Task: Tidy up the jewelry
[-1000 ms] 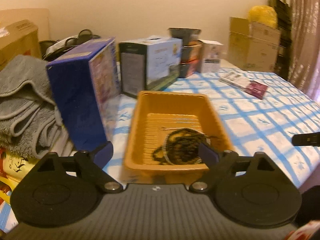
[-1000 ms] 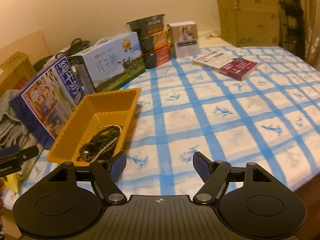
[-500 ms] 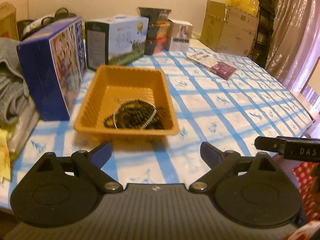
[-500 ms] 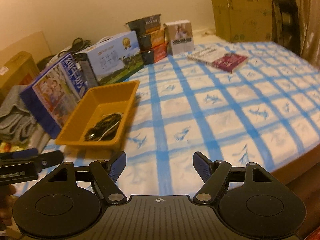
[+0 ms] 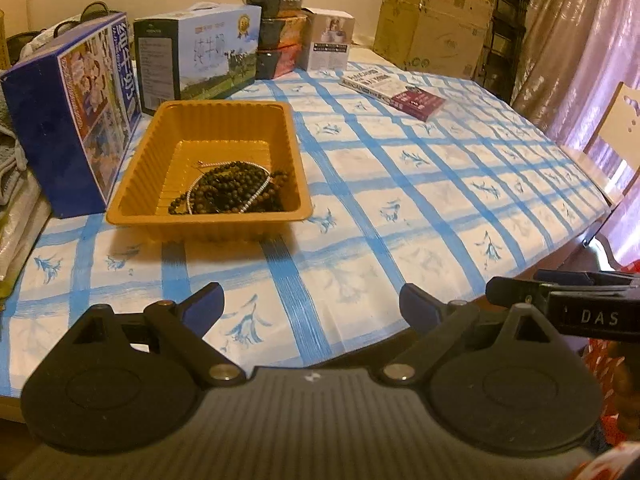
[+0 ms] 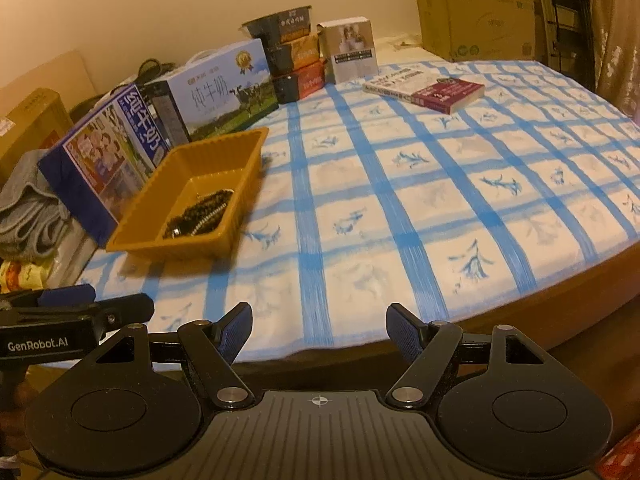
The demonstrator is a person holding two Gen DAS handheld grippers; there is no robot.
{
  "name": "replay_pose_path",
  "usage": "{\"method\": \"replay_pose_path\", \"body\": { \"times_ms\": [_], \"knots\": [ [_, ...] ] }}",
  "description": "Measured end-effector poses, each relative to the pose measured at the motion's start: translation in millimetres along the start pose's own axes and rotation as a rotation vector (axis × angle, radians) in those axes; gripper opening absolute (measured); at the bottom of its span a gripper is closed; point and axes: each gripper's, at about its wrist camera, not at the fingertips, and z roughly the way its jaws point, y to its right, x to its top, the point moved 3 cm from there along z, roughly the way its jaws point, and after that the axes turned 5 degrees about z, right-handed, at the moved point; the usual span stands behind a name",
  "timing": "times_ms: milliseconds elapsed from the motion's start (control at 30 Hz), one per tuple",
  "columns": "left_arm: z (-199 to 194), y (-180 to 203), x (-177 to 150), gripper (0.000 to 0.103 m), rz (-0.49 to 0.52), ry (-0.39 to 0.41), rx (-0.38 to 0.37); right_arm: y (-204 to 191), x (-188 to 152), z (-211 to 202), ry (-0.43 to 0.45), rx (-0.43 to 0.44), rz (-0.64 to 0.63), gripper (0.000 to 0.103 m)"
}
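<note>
An orange plastic tray [image 5: 140, 184] [image 6: 152, 200] stands on the blue-checked tablecloth at the left. Dark bead strands with a thin silver chain [image 5: 232, 188] [image 6: 200, 212] lie heaped in its near end. My left gripper [image 5: 311, 304] is open and empty over the cloth near the table's front edge, well short of the tray. My right gripper [image 6: 319, 330] is also open and empty at the front edge, to the right of the tray. Each gripper shows at the edge of the other's view.
Two milk cartons [image 5: 76, 120] [image 5: 200, 52] stand behind and left of the tray. Stacked food boxes [image 5: 276, 32], a white box [image 5: 328, 44] and books [image 5: 396, 88] sit further back. Grey towels [image 6: 28, 208] lie at left. Cardboard boxes [image 5: 432, 28] stand beyond the table.
Both grippers have drawn back from the tray toward the table's front edge. The tray looks smaller and farther, and the left view has swung right. Both stay open.
</note>
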Motion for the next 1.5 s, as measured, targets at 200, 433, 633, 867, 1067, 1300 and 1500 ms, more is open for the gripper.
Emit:
{"method": "replay_pose_path", "body": {
  "times_ms": [200,433,633,867,1067,1300,1500],
  "knots": [
    [8,6,-6,0.093,0.016,-0.027,-0.01,7,-8,2,-0.026,-0.003,0.025,0.074],
    [11,11,-4,0.093,0.03,-0.03,-0.005,6,-9,5,-0.034,-0.003,0.007,0.074],
    [13,15,-3,0.093,0.045,-0.031,-0.008,8,-9,7,-0.037,-0.002,0.019,0.074],
    [13,15,-1,0.093,0.049,-0.027,-0.01,9,-6,7,-0.032,-0.005,0.022,0.074],
    [12,15,-2,0.093,0.048,-0.024,-0.008,8,-6,6,-0.029,-0.007,0.021,0.074],
    [11,14,-1,0.093,0.048,-0.019,-0.006,8,-4,4,-0.026,-0.009,0.02,0.074],
    [10,13,1,0.093,0.045,-0.017,-0.003,8,-4,4,-0.025,-0.008,0.018,0.074]
  ]
}}
